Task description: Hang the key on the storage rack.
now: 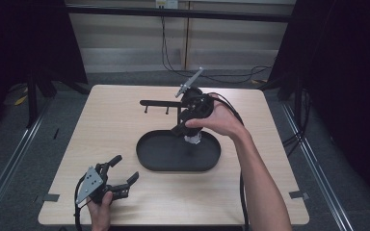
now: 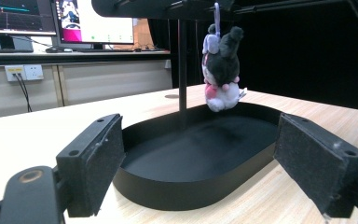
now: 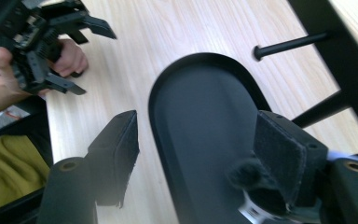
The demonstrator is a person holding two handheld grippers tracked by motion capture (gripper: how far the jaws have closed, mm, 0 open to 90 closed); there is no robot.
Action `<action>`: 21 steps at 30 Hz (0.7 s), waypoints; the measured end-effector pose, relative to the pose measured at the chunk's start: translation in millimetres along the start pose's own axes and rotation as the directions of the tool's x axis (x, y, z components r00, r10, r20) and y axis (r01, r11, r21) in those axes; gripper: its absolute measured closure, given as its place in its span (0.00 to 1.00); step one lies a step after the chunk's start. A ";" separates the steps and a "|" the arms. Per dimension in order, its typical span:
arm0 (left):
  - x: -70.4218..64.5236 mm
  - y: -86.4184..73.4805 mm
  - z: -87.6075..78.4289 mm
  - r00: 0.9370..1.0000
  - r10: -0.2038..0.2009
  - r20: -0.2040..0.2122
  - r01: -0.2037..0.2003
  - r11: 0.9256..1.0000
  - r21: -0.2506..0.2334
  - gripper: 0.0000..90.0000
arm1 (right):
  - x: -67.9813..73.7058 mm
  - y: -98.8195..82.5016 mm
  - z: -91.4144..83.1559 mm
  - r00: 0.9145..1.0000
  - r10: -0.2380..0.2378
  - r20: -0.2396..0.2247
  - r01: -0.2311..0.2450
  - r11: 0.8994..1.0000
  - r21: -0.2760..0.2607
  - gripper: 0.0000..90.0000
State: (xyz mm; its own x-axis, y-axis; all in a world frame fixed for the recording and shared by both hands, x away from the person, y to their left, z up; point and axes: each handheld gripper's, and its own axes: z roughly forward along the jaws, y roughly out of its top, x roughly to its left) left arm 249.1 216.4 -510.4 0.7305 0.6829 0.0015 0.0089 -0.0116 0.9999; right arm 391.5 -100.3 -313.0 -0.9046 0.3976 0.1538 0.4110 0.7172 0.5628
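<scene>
Plush hangs from the stand's bar above the tray, so the hanging looks done. Your right gripper has let go, jaws wide beside it. Left gripper idles, jaws spread, nothing between. Only backing away remains.

An oval tray sits near the middle of the counter. A stand rises from the tray's far side, its arm reaching left. A plush toy hangs from the stand above the tray. The right gripper hovers just beside the toy, over the tray's far end. The left gripper lies near the counter's front left corner, well apart from the tray.
</scene>
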 end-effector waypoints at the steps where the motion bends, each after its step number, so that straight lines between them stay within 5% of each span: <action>1: 0.0 0.0 0.0 1.000 0.000 0.000 0.000 1.000 0.000 0.17 | 0.0 0.0 0.0 1.000 0.000 0.000 0.000 1.000 0.000 0.34; 12: 0.3 0.2 -0.2 1.000 0.004 0.002 -0.004 1.000 0.004 0.17 | 14.1 -45.3 9.8 1.000 0.026 0.007 -0.025 0.995 -0.092 0.30; 16: 0.2 0.2 -0.2 1.000 0.002 0.001 -0.002 1.000 0.004 0.17 | 19.8 -66.5 13.0 0.999 0.049 0.018 -0.046 0.987 -0.157 0.27; 17: 0.3 0.2 -0.2 1.000 0.003 0.001 -0.003 1.000 0.004 0.17 | 22.7 -77.5 15.1 0.997 0.071 0.011 -0.067 0.977 -0.202 0.27; 20: 0.3 0.2 -0.2 1.000 0.003 0.001 -0.003 1.000 0.004 0.17 | 24.6 -85.8 18.3 0.996 0.085 0.028 -0.078 0.975 -0.208 0.24; 21: 0.2 0.2 -0.2 1.000 0.002 0.001 -0.002 1.000 0.004 0.17 | 27.9 -94.4 18.9 0.995 0.100 0.009 -0.094 0.961 -0.260 0.25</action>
State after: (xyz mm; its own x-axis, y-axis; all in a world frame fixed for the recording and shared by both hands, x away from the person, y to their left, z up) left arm 249.1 216.6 -510.2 0.7311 0.6822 0.0037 0.0099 -0.0159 0.9998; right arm 329.6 -146.1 -377.1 -0.8578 0.4727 0.2018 0.4505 0.5028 0.7377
